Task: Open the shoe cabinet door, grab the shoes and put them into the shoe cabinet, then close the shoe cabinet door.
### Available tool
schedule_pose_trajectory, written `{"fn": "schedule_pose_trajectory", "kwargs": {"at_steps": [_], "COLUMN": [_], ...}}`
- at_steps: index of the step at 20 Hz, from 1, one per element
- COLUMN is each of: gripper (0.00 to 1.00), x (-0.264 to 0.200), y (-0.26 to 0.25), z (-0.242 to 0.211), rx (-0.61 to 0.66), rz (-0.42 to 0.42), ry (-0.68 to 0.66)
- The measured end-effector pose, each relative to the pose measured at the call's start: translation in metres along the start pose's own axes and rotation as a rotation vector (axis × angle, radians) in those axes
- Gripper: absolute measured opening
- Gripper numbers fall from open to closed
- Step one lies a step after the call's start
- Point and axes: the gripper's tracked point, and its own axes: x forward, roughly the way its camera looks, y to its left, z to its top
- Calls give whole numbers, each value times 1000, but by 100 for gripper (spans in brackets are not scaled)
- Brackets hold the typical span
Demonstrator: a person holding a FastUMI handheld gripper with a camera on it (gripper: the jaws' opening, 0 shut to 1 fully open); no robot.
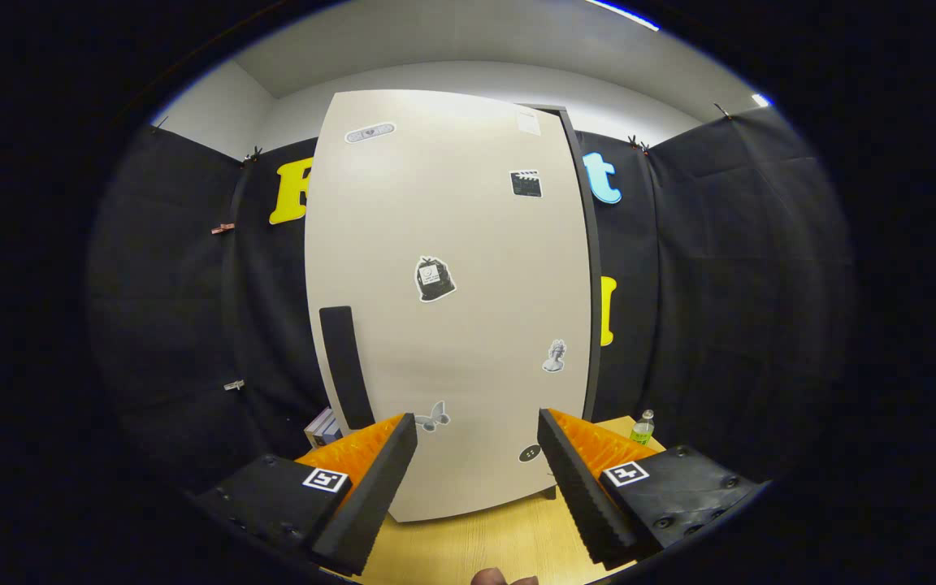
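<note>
Gripper view
Gripper [476,431]: low in the frame, its jaws spread wide with nothing between them; a square marker sits on each side block.
Shoe cabinet [452,309]: fills the middle of the frame, just ahead of the jaws, standing on the tabletop; a dark side edge shows along its right.
Cabinet door [476,244]: pale, flat and shut, so what the cabinet holds cannot be told.
Handle [346,366]: a dark upright bar at the door's lower left, above the left finger.
Stickers [434,279]: several scattered over the door; one dark one near the centre, one at the upper right, one at the upper left, one at the right middle, two low down between the jaws.
Tabletop [500,536]: light wood, at the bottom centre, seen between the fingers and under the cabinet.
Bottle [643,426]: small and clear with a green label, lower right, on the tabletop beside the cabinet, beyond the right finger.
Books [323,426]: a small stack, lower left, by the cabinet's left foot, beyond the left finger.
Hand [504,578]: a sliver at the very bottom centre.
</note>
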Motion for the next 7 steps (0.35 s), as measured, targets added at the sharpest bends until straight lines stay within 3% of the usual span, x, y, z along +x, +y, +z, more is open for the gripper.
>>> {"fn": "schedule_pose_trajectory", "kwargs": {"at_steps": [7], "gripper": [98], "x": [-10], "y": [-8], "z": [7], "rx": [0], "rz": [0], "ry": [-27]}}
